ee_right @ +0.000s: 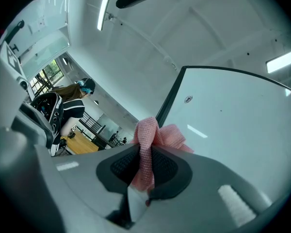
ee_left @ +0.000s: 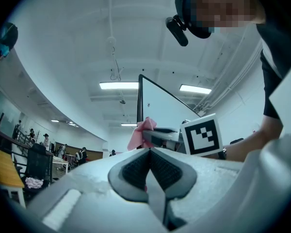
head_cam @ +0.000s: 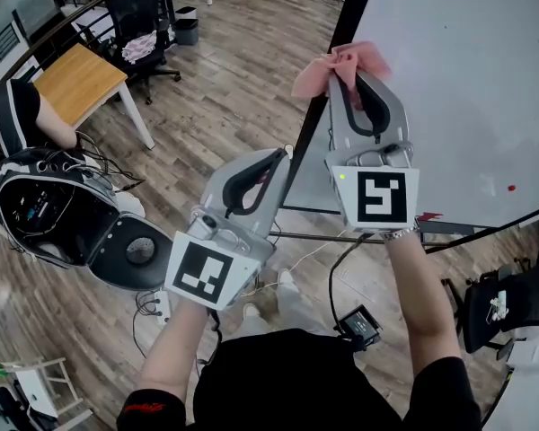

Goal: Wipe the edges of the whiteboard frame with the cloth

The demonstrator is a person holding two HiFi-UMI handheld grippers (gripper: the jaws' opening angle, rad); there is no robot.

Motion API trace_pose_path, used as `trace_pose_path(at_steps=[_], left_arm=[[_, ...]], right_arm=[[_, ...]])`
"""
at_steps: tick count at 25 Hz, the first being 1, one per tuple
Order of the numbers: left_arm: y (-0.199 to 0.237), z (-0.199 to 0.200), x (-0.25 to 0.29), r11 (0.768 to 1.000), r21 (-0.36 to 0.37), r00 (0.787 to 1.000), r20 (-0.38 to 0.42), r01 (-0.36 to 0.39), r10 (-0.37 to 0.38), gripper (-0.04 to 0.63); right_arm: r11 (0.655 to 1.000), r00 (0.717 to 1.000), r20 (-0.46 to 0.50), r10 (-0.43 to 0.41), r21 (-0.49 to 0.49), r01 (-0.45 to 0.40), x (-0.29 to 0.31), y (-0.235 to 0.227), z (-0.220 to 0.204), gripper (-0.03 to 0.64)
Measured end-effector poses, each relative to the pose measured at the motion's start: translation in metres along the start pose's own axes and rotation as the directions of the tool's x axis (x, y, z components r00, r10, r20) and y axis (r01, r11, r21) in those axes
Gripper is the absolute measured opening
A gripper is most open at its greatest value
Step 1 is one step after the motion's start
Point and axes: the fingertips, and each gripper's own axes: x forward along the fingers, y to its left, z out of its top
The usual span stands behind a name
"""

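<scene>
Pink cloth (head_cam: 341, 63) clenched in right gripper (head_cam: 357, 79) at twelve o'clock, against or just beside whiteboard frame (head_cam: 304, 146); contact unconfirmed. Left gripper (head_cam: 280, 158), at its seven o'clock, closed on nothing. Recommend pressing cloth onto frame edge and sliding steadily.

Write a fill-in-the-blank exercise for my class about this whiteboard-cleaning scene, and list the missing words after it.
1. The cloth clamped in the right gripper is ____ in colour.
2. The left gripper has its jaws shut and holds ____.
3. The cloth is held up near the dark frame of the ____.

Missing words: pink; nothing; whiteboard.
</scene>
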Motion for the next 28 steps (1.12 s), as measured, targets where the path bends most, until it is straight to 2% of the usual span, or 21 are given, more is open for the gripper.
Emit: trace_pose_path(at_steps=[6, 28], left_arm=[[0.021, 0.012, -0.008, 1.0, -0.013, 1.0, -0.013, -0.009, 0.009, 0.0], [0.027, -0.018, -0.006, 0.999, -0.044, 0.999, -0.034, -0.031, 0.03, 0.0]], right_arm=[[1.0, 1.0, -0.003, -0.003, 0.004, 0.003, 0.013, 0.014, 0.012, 0.052], [0.999, 0.999, -0.03, 0.029, 0.03, -0.028, 0.003, 0.036, -0.026, 0.051]])
